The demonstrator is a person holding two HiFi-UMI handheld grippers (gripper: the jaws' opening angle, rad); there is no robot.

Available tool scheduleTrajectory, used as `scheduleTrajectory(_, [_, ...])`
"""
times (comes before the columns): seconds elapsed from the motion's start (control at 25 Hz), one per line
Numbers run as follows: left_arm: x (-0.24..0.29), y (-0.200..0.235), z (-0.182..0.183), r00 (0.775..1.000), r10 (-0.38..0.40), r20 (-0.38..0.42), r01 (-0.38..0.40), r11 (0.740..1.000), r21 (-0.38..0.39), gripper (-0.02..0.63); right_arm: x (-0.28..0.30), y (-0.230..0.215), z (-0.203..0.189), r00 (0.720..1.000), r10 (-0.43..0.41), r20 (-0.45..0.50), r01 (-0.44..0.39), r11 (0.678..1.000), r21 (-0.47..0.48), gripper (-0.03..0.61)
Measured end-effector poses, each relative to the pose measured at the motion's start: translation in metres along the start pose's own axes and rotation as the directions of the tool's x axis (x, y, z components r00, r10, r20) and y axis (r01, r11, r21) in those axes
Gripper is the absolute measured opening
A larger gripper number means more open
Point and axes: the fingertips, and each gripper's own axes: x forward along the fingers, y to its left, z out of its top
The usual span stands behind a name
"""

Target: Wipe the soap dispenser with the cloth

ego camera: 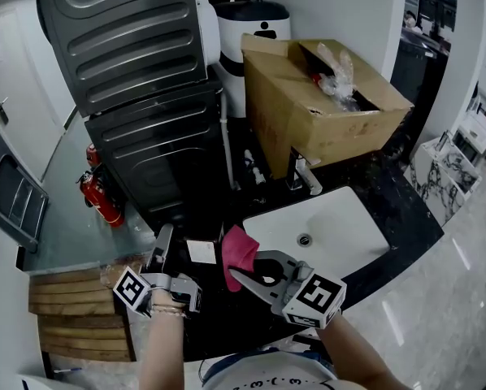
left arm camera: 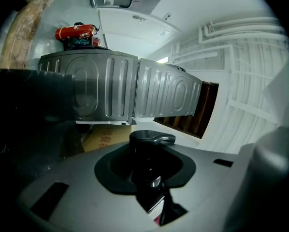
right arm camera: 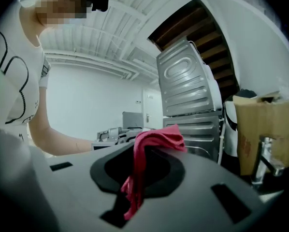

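Between right tongs [ego camera: 241, 276], crumpled pink cloth [ego camera: 238, 254]

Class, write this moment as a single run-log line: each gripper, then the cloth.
left gripper: shut on soap dispenser | right gripper: shut on cloth | cloth: pink, contact with dispenser unclear

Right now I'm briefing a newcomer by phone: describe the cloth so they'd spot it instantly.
Find the white sink in the black counter. Just left of it, the right tongs pinch a crumpled cloth. It is the only bright pink thing there.
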Motion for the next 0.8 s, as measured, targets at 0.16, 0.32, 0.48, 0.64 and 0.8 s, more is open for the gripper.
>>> scheduleTrajectory(0.16, [0.008, 0.0, 0.007, 1.0, 0.012, -0.007, -0.011, 0.994, 0.108, 0.106, -0.017, -0.029, -0.006, 0.994, -0.111, -0.003, 0.111, 0.992, 0.065, 0.051])
scheduleTrajectory(0.32, [0.028, 0.006, 0.017, 0.991, 0.121, -0.054, -0.082, 0.882, 0.464, 0.106, -0.03, -0.051, -0.021, 0.977, -0.208, -0.049, 0.212, 0.971, 0.109, 0.051])
scheduleTrajectory(0.48, [0.042, 0.039, 0.029, 0.943, 0.332, -0.02, -0.18, 0.562, 0.807, 0.106, -0.039, -0.061, -0.038, 0.961, -0.255, -0.111, 0.267, 0.957, 0.113, 0.051])
scheduleTrajectory(0.64, [0.063, 0.073, 0.034, 0.916, 0.4, -0.014, -0.155, 0.388, 0.909, 0.106, -0.044, -0.072, -0.055, 0.941, -0.293, -0.166, 0.318, 0.937, 0.143, 0.051])
scheduleTrajectory(0.8, [0.085, 0.098, 0.035, 0.905, 0.425, -0.025, -0.114, 0.298, 0.948, 0.105, -0.041, -0.078, -0.074, 0.925, -0.311, -0.217, 0.35, 0.921, 0.17, 0.051])
